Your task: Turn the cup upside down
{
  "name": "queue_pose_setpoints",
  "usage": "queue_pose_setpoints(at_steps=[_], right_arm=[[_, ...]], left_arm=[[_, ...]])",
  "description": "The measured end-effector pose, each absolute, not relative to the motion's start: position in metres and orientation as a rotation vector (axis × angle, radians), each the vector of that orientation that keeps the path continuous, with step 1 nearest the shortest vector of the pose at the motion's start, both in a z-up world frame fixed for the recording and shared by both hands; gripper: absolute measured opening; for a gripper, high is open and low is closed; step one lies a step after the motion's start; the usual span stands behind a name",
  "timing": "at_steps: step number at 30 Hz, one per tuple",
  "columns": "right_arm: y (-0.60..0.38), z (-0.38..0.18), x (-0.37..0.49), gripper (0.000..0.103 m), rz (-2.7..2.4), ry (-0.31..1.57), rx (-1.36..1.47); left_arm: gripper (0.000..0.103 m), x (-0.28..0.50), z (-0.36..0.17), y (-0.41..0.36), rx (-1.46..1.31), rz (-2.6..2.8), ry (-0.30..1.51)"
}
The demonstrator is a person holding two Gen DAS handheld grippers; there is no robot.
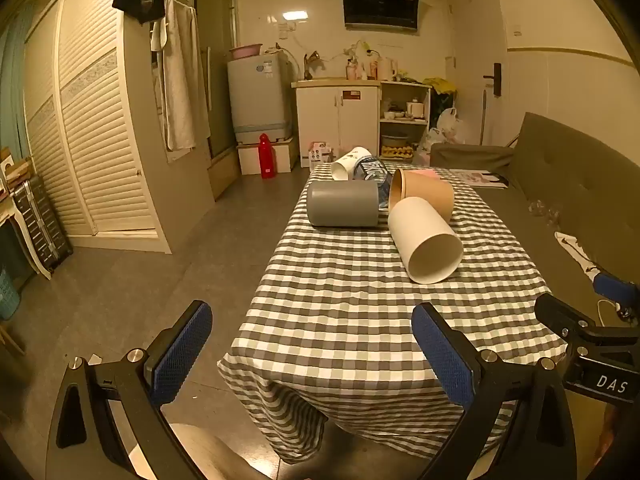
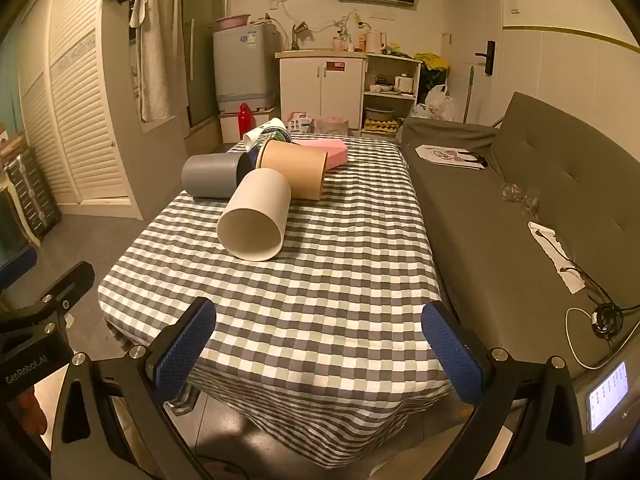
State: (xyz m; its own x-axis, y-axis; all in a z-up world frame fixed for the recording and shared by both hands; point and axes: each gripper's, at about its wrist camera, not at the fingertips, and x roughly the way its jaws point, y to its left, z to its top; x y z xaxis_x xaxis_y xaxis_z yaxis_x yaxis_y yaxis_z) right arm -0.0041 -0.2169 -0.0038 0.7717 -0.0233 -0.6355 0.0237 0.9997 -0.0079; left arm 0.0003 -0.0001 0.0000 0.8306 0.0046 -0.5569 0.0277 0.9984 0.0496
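Note:
Several cups lie on their sides on a checked table (image 1: 340, 320) (image 2: 320, 300). Nearest is a white cup (image 1: 424, 240) (image 2: 256, 220), its mouth facing me. Behind it lie a grey cup (image 1: 344, 204) (image 2: 212, 176), a brown paper cup (image 1: 424, 194) (image 2: 296, 168), a printed dark cup (image 1: 372, 170) and a small white printed cup (image 1: 350, 162) (image 2: 266, 130). My left gripper (image 1: 312, 352) is open and empty near the table's front left corner. My right gripper (image 2: 320, 344) is open and empty over the table's front edge. Both are well short of the cups.
A pink box (image 2: 326, 152) lies behind the brown cup. A grey sofa (image 2: 540, 200) runs along the table's right side, with papers and a cable on it. A louvred wardrobe (image 1: 92, 140), washing machine (image 1: 260, 96) and white cabinet (image 1: 340, 116) stand beyond.

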Motion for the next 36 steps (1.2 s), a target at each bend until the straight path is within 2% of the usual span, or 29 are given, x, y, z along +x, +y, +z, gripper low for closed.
queue_pose_setpoints(at_steps=[36], right_arm=[[-0.2136,-0.0054,-0.0051,0.103,-0.027,0.691,-0.003]], left_arm=[[0.103,0.0015,-0.0039,0.0023,0.032,-0.012,0.59]])
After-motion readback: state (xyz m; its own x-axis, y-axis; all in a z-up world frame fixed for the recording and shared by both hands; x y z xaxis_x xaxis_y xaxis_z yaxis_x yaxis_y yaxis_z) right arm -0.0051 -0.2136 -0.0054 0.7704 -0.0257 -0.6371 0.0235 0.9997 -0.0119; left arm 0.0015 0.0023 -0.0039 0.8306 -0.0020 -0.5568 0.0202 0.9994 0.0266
